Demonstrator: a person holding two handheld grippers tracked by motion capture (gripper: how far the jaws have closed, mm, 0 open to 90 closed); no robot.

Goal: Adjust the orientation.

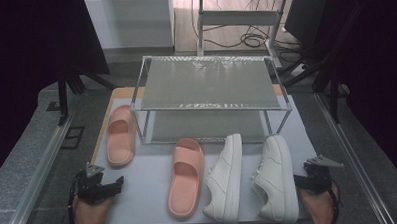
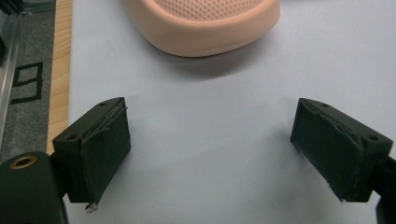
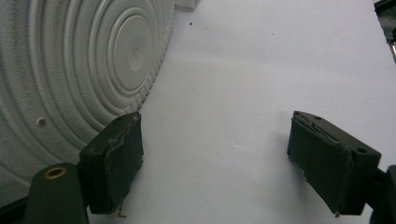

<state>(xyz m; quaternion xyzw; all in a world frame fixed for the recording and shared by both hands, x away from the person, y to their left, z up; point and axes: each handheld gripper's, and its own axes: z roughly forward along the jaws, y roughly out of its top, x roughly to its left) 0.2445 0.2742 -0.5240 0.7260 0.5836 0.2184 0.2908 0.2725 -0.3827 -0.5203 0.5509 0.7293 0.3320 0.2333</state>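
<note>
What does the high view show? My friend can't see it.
Two pink slides and two white sneakers lie on a table before an empty metal rack. An open hand-held gripper sits at each near corner.

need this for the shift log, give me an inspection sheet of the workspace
surface: white-covered table, wooden edge at left
job's things: two pink slippers and two white sneakers lie in front of a two-tier metal rack, both tiers bare; right sneaker tipped, sole facing the right gripper
clutter: nothing seen
grippers: left gripper and right gripper open, nothing between the fingers
cables: black loops on the floor behind the rack
surroundings: grey floor, dark curtains, aluminium rails
</note>
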